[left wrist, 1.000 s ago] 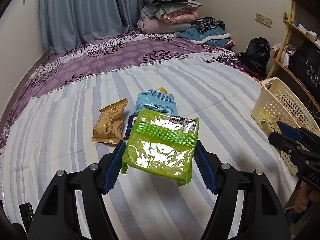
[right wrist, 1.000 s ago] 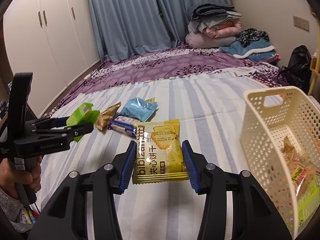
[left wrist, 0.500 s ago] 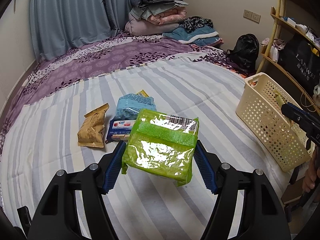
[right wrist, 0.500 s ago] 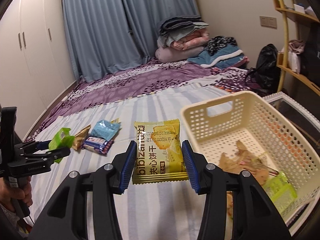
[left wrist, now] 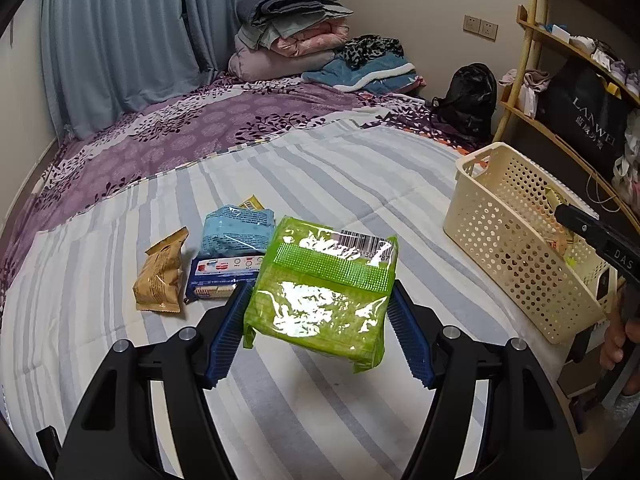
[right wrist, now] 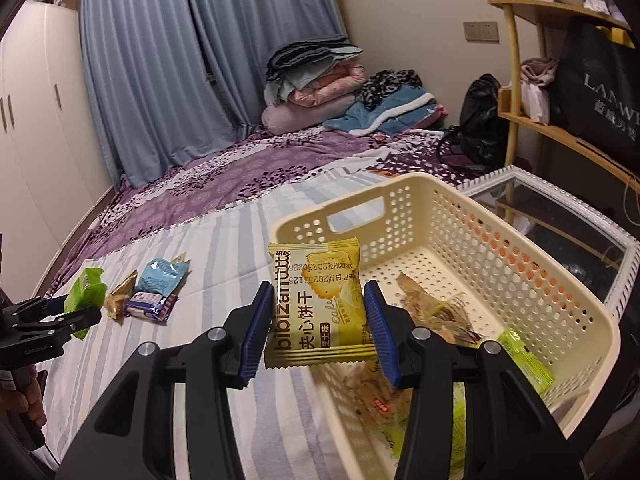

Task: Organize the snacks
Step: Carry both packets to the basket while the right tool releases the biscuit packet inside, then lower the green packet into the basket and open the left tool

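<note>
Pinching a glossy green plastic snack packet (left wrist: 324, 288) between its blue ribbed fingers (left wrist: 228, 336), the left gripper (left wrist: 320, 332) holds it clear of the bed (left wrist: 120, 360), barcode end away from the camera. Packet sits square between both pads, contact on its two side edges.

Right gripper (right wrist: 318, 332): fingers (right wrist: 256, 332) clamped on a yellow foil biscuit packet (right wrist: 316, 304), printed text running sideways. Packet hangs at the near left rim of the cream perforated plastic basket (right wrist: 520, 280); its right part overlaps the basket opening, its left part is over the striped sheet. Whether it is fully inside the rim line: cannot tell.

Basket contents, beyond and right of the right fingers: several crumpled wrappers, one lime-green packet (right wrist: 524, 360) near the front right wall.

On the striped bedsheet, just beyond the left fingers:
- gold-brown foil snack bag (left wrist: 160, 272), to the left
- dark blue flat wrapper (left wrist: 220, 276), just beside it, touching the left fingertip line in view
- light blue crinkled packet (left wrist: 236, 232), behind the blue wrapper, overlapping a small yellow packet (left wrist: 250, 202)

In the left view the basket stands well right of the fingers at the bed edge. A hand (left wrist: 620, 344) grips the other tool's handle at the far right.
</note>
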Motion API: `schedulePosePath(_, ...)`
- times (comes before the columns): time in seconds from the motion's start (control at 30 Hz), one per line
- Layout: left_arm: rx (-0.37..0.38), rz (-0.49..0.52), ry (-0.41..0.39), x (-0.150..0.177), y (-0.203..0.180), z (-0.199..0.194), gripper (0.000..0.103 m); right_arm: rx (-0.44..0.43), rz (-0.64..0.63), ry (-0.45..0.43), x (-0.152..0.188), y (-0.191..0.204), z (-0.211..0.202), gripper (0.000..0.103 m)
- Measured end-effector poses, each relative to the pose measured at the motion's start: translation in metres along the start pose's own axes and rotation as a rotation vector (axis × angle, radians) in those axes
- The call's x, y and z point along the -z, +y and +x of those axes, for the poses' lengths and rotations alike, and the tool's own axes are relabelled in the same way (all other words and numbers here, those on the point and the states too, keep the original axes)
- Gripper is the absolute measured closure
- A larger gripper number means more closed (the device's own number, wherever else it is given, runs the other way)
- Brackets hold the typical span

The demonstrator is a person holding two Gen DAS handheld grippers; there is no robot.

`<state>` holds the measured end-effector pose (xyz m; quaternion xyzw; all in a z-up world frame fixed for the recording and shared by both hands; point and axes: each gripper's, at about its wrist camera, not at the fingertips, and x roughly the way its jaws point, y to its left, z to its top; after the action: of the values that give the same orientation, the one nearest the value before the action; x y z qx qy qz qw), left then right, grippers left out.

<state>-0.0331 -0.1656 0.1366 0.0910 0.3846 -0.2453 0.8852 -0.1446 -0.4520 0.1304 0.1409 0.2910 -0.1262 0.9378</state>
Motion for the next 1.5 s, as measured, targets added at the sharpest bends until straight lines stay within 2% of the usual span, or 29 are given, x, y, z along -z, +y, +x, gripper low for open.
schedulePosePath(0.17,0.011,0.020,-0.001,-0.004,-0.009,0.001,0.033,0.050,0.057,0.009,0.003,-0.019,-0.001,0.053)
schedulePosePath(0.23,0.016,0.029,-0.001,-0.006,-0.015,0.002,0.033,0.060,0.066,0.006,0.003,-0.024,-0.002,0.048)
schedulePosePath(0.53,0.041,0.077,-0.010,-0.015,-0.039,0.004,0.033,0.071,0.082,-0.012,0.002,-0.035,-0.008,0.048)
schedulePosePath(0.9,0.105,0.161,-0.023,-0.032,-0.087,0.009,0.033,0.086,0.096,-0.015,0.004,-0.055,-0.016,0.048)
schedulePosePath(1.03,0.137,0.192,-0.027,-0.038,-0.109,0.011,0.033,0.105,0.092,-0.015,0.005,-0.061,-0.018,0.047)
schedulePosePath(1.13,0.179,0.204,-0.026,-0.044,-0.126,0.014,0.033,0.151,0.078,-0.020,0.004,-0.066,-0.023,0.041)
schedulePosePath(1.5,0.328,0.276,-0.034,-0.062,-0.200,0.030,0.033,0.273,0.062,-0.039,0.005,-0.081,-0.043,0.041)
